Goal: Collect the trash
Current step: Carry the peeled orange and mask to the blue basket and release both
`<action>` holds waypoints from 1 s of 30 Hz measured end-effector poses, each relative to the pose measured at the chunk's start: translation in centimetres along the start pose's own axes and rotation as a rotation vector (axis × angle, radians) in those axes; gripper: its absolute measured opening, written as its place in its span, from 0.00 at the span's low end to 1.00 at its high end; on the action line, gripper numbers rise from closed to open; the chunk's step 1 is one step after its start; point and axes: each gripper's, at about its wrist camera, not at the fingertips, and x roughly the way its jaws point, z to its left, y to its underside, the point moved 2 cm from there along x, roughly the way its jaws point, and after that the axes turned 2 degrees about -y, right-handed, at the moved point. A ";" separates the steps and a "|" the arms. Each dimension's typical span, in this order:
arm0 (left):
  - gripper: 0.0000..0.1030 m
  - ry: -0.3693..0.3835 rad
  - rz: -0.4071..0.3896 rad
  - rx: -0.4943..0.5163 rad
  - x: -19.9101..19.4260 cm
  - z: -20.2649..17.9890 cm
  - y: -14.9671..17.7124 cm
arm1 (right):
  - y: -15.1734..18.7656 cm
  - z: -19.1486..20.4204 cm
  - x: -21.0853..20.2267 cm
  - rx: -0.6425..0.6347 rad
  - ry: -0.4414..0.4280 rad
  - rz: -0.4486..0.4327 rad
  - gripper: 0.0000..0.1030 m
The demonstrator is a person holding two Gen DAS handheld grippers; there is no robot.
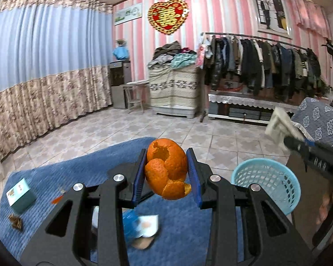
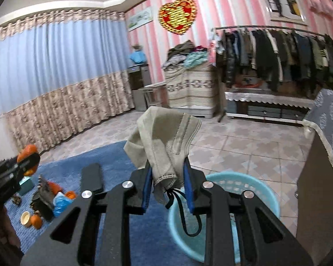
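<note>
My left gripper (image 1: 166,173) is shut on an orange peel (image 1: 167,168) and holds it above the blue rug (image 1: 55,177). My right gripper (image 2: 167,177) is shut on a used grey face mask (image 2: 164,139) with black ear loops, held above the light blue basket (image 2: 264,190). The basket also shows in the left wrist view (image 1: 266,181), to the right of the peel. The right gripper with the mask appears at the right of the left wrist view (image 1: 284,133). The left gripper with the peel appears at the left of the right wrist view (image 2: 27,157).
More litter lies on the rug: a teal box (image 1: 21,195), brown scraps (image 1: 15,221), a blue wrapper (image 2: 61,201), orange peel pieces (image 2: 36,220) and a small cup (image 2: 25,218). A dark cabinet (image 2: 317,188) stands right of the basket. A clothes rack (image 1: 266,66) lines the far wall.
</note>
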 end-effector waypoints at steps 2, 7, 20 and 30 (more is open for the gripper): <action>0.33 0.018 0.003 0.012 0.7 -1.2 -0.1 | 1.7 -1.4 0.2 0.014 0.040 0.013 0.25; 0.33 0.090 0.081 0.020 4.5 -5.2 1.3 | 5.5 -5.4 0.6 0.044 0.146 0.063 0.25; 0.33 0.246 0.177 0.148 11.2 -15.6 5.1 | 7.3 -13.7 2.0 0.271 0.234 0.057 0.25; 0.34 0.314 0.230 0.198 16.0 -21.1 6.8 | 8.2 -16.6 3.5 0.352 0.246 0.084 0.25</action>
